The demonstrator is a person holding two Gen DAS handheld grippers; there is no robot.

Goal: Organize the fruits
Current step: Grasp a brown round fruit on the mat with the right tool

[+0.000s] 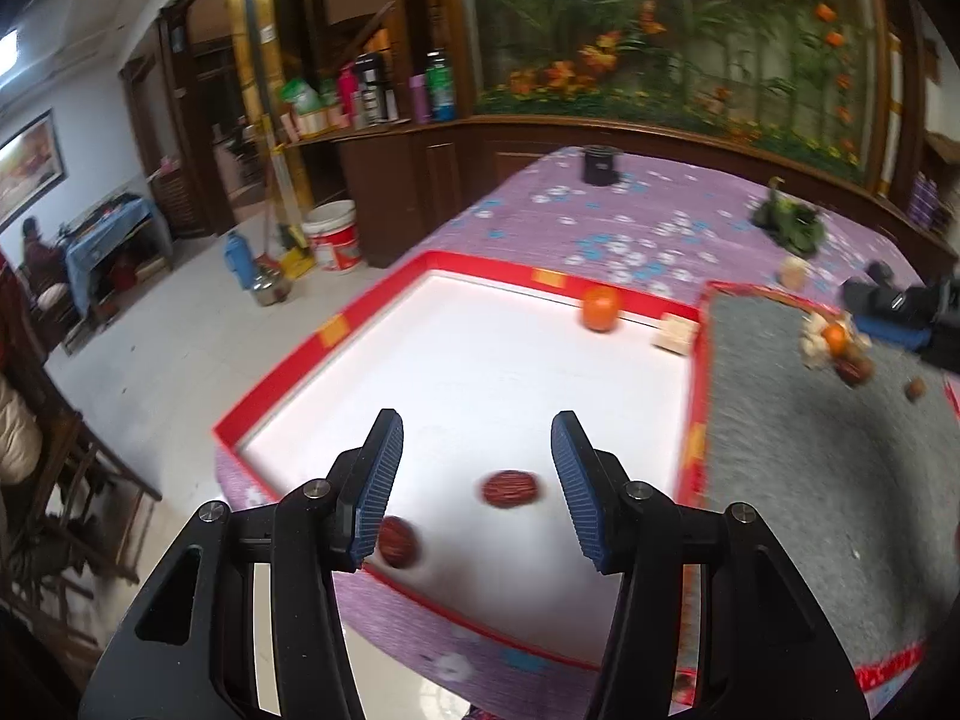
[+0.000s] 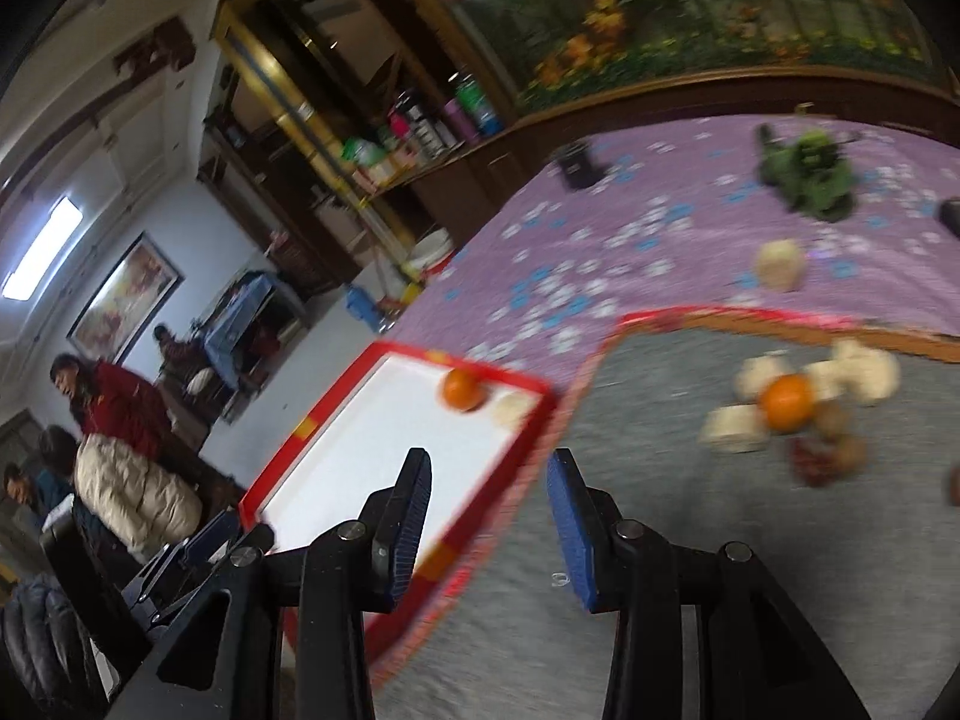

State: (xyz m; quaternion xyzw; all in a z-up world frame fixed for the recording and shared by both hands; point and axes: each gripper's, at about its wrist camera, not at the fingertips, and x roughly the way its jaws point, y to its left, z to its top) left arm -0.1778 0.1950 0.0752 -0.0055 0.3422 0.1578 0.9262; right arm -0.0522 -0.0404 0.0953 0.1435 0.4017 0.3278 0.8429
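Both the left gripper (image 1: 477, 480) and right gripper (image 2: 489, 516) gape empty; two wrinkled dark-red dates (image 1: 509, 489) lie in the red-rimmed white tray (image 1: 372, 294), lower centre; next, fetching from the pile.

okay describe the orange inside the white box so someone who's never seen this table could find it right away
Find the red-rimmed white box on the purple flowered tablecloth. The orange sits against its far wall, near the corner, with a pale block beside it. It is the only orange thing in the box; the two dates lie at the near end.
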